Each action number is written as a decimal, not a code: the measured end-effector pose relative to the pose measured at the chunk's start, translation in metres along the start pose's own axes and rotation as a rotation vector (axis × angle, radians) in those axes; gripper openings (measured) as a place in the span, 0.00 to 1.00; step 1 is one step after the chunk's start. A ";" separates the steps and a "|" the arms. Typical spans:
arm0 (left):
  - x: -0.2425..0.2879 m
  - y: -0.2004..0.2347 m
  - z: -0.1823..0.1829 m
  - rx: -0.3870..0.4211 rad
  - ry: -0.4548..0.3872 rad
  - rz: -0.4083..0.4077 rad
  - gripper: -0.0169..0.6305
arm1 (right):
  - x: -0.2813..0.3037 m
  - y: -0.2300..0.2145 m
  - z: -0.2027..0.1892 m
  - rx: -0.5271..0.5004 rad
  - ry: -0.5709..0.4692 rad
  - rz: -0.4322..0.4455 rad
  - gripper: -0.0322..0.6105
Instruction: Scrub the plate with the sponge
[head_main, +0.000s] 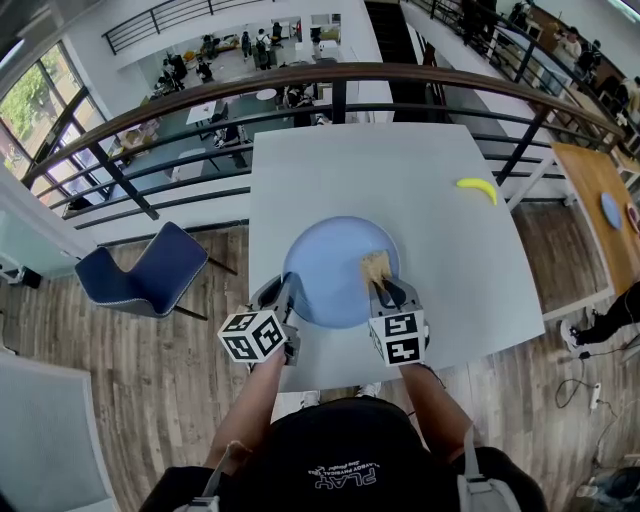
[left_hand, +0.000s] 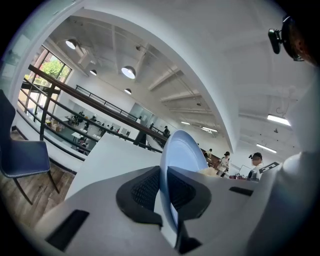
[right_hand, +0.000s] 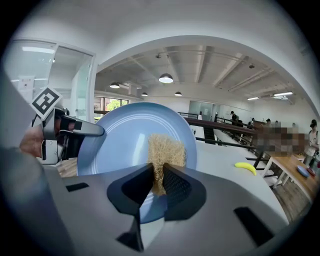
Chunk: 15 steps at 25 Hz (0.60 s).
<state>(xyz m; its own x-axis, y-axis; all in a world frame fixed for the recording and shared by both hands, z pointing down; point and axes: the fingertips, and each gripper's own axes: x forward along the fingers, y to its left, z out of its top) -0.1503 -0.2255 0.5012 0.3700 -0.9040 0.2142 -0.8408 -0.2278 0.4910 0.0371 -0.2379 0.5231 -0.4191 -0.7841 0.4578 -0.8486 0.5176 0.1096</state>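
1. The pale blue, round, smooth-glazed plate (head_main: 330, 250) sits at the near middle of the square, matte grey-white table (head_main: 420, 170).
2. The left gripper (head_main: 288, 292) is clenched on the plate rim at 8 o'clock. In the left gripper view, its black ribbed pads (left_hand: 150, 189) press both faces of the thin edge (left_hand: 182, 150).
3. The right gripper (head_main: 385, 286) grasps the tan, coarse, fibrous sponge (head_main: 376, 266), pinched between its dark cross-hatched pads (right_hand: 175, 186).
4. The sponge rests against the plate's inner face at 3 o'clock. Its frayed top (right_hand: 166, 150) stands above the jaws.
5. A curved yellow banana (head_main: 478, 187) lies on the table at 2 o'clock from the plate, well apart.
6. A padded blue chair (head_main: 150, 270) stands on wood-plank flooring at 9 o'clock.
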 end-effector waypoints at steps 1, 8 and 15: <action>0.000 0.002 -0.006 -0.007 0.011 0.005 0.07 | -0.001 0.000 -0.001 0.000 0.002 -0.001 0.15; 0.009 0.011 -0.043 -0.022 0.097 0.031 0.07 | -0.016 -0.004 0.006 0.030 -0.046 0.002 0.15; 0.019 0.018 -0.075 -0.058 0.173 0.040 0.07 | -0.023 -0.015 0.005 0.055 -0.058 -0.011 0.15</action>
<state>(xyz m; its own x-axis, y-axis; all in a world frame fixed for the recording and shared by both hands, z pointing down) -0.1288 -0.2195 0.5776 0.4034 -0.8350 0.3741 -0.8339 -0.1673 0.5259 0.0578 -0.2295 0.5068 -0.4262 -0.8089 0.4051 -0.8690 0.4904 0.0650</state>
